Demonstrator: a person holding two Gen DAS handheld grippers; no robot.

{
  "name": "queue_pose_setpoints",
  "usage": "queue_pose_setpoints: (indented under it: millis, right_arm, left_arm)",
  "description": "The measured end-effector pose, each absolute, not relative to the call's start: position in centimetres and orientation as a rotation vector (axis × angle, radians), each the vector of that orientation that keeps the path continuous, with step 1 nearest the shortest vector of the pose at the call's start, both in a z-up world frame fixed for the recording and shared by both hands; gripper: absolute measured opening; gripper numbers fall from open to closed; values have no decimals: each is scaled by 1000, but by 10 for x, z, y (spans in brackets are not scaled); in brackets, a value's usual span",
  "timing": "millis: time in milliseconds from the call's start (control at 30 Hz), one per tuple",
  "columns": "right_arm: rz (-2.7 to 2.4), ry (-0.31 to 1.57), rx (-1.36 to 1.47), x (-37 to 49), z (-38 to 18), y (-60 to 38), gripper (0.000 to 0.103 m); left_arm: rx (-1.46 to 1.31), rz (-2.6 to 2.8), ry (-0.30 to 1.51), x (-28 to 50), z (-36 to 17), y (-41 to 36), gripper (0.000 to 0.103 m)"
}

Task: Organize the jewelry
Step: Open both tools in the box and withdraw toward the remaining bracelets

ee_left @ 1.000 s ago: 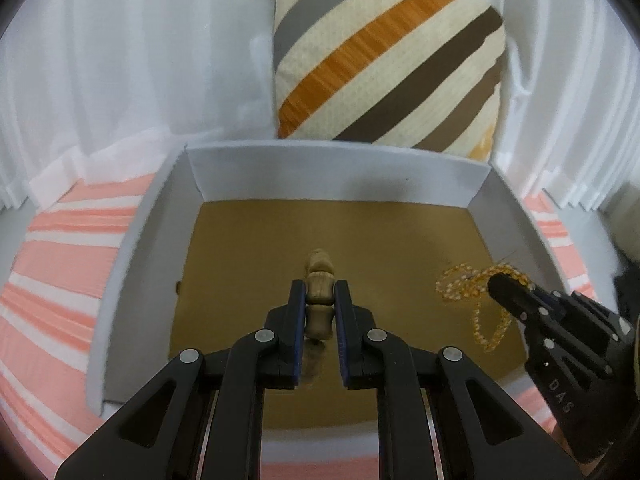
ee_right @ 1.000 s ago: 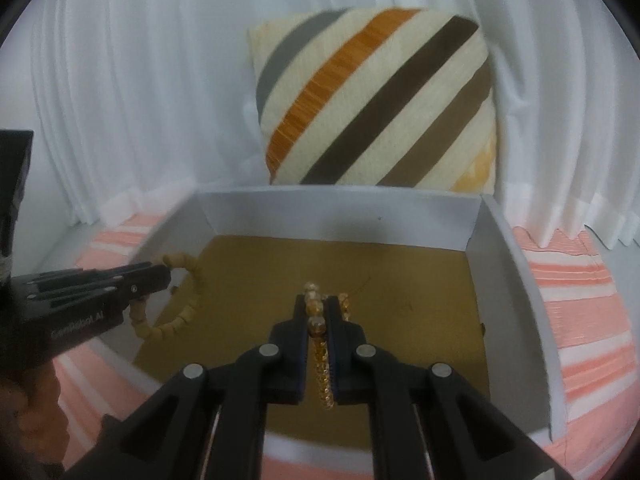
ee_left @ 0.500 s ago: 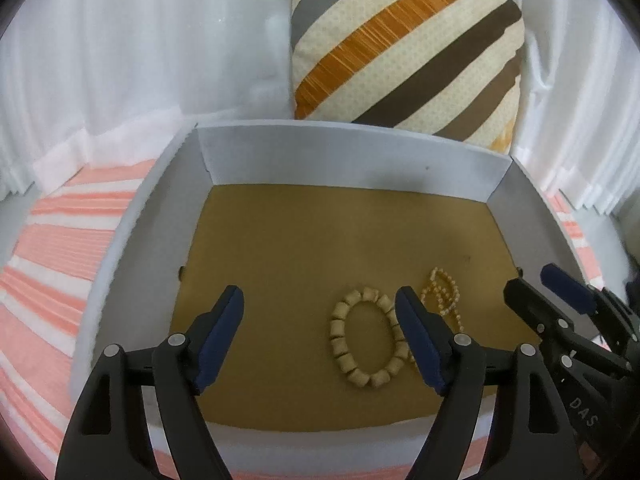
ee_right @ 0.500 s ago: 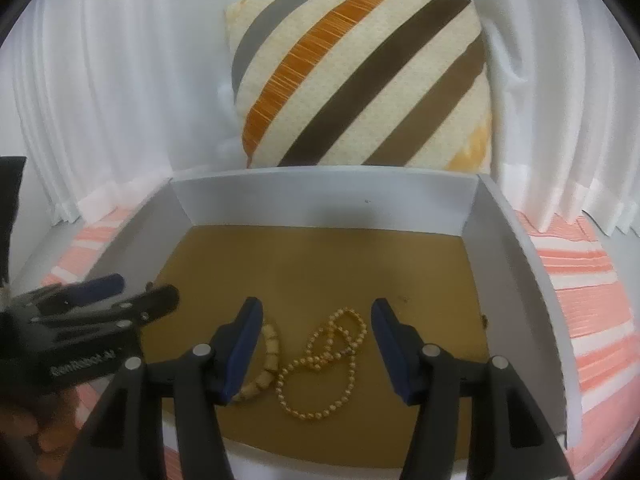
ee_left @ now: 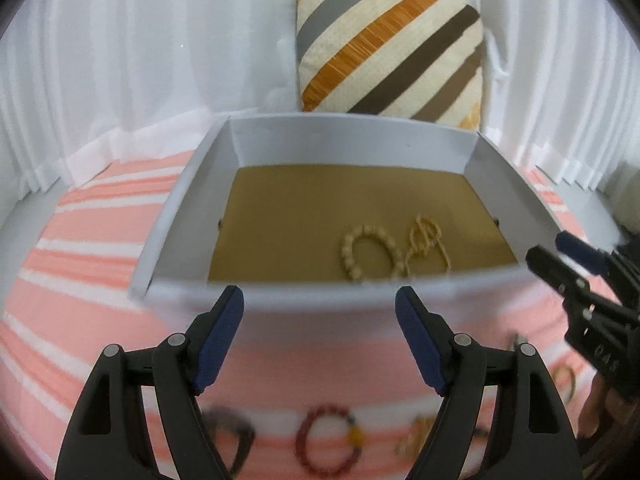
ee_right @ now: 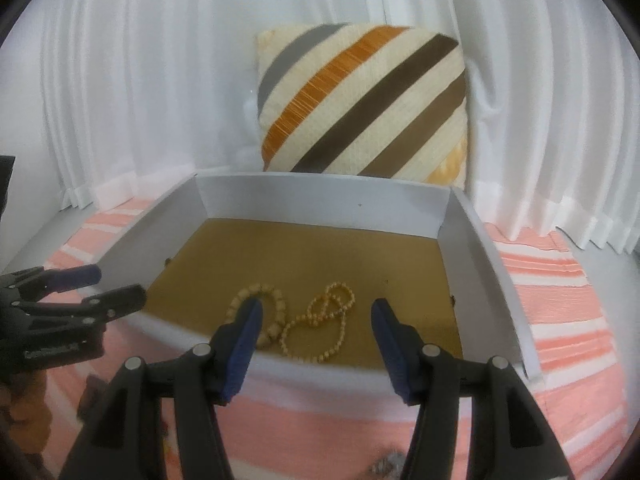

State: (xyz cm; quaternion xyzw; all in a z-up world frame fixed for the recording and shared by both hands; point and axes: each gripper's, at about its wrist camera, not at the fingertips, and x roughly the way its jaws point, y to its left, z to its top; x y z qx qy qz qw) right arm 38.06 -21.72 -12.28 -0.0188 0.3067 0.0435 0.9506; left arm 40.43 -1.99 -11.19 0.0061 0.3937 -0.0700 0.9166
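A white box (ee_left: 188,196) with a brown floor holds a chunky wooden bead bracelet (ee_left: 370,256) and a thin amber bead strand (ee_left: 426,252) near its front wall. Both show in the right wrist view too, the bracelet (ee_right: 276,316) left of the strand (ee_right: 324,328). My left gripper (ee_left: 320,336) is open and empty, in front of the box over the striped cloth. My right gripper (ee_right: 316,344) is open and empty, just before the front wall; it also shows in the left wrist view (ee_left: 560,256).
A striped cushion (ee_left: 388,44) leans on the white curtain behind the box. On the pink-and-white striped cloth (ee_left: 80,260) in front lie a red bead bracelet (ee_left: 328,444), a dark bracelet (ee_left: 236,436) and other blurred pieces (ee_left: 416,440).
A second ago each gripper was shut on its piece over the box. Both opened and dropped the bracelet and the strand onto the box floor, then pulled back out of the box.
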Motion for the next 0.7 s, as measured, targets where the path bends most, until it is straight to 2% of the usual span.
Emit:
queue_pose_setpoints:
  millis: [433, 700]
  right_arm:
    - [90, 607, -121, 237, -146, -203, 58]
    - [110, 630, -110, 173, -167, -191, 58]
  left_arm:
    - [41, -134, 826, 254, -150, 6, 80]
    - [84, -125, 838, 195, -176, 25, 80]
